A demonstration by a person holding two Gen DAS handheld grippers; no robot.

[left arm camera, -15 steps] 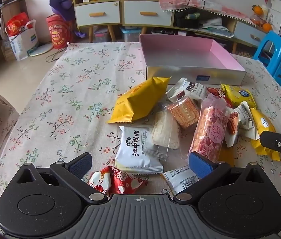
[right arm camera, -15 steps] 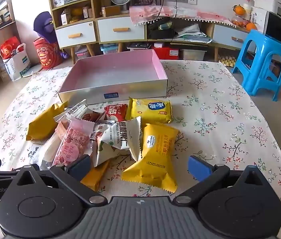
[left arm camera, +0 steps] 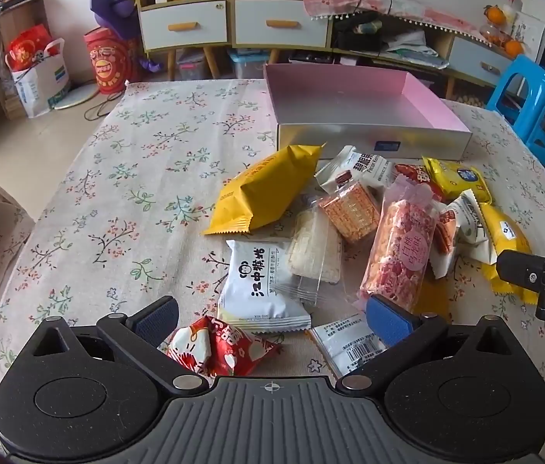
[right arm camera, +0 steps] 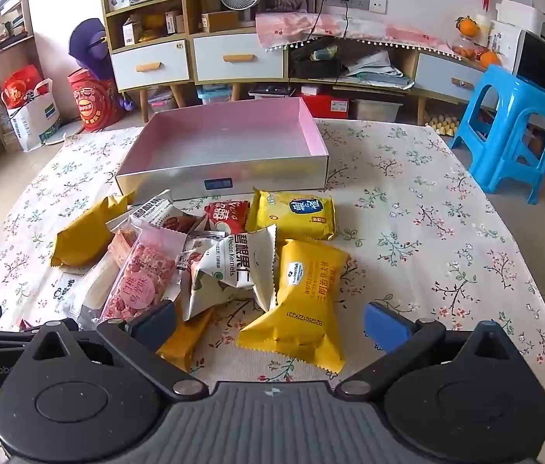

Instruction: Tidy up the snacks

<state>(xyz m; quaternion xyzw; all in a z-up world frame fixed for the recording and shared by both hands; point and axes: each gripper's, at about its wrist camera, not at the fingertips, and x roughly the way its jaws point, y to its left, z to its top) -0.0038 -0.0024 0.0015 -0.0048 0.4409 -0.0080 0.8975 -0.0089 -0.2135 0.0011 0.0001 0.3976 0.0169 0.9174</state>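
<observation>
Left gripper (left arm camera: pixel 272 321) and right gripper (right arm camera: pixel 270 323) both spread wide, holding nothing; snack packets (right arm camera: pixel 230 266) heaped on floral tablecloth (right arm camera: pixel 407 232), just before the pink-lined box (right arm camera: pixel 222 178).

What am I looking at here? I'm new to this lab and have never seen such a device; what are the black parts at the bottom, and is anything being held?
These are two handheld grippers, one in each hand of a person, each carrying a wide-angle camera looking along its jaws. One picture is from the left gripper, the other from the right gripper. On the flowered tablecloth lies a pile of wrapped snacks, such as a white packet and a yellow packet, in front of an empty pink-lined box. Both sets of jaws stand wide open above the pile; nothing is held.
</observation>
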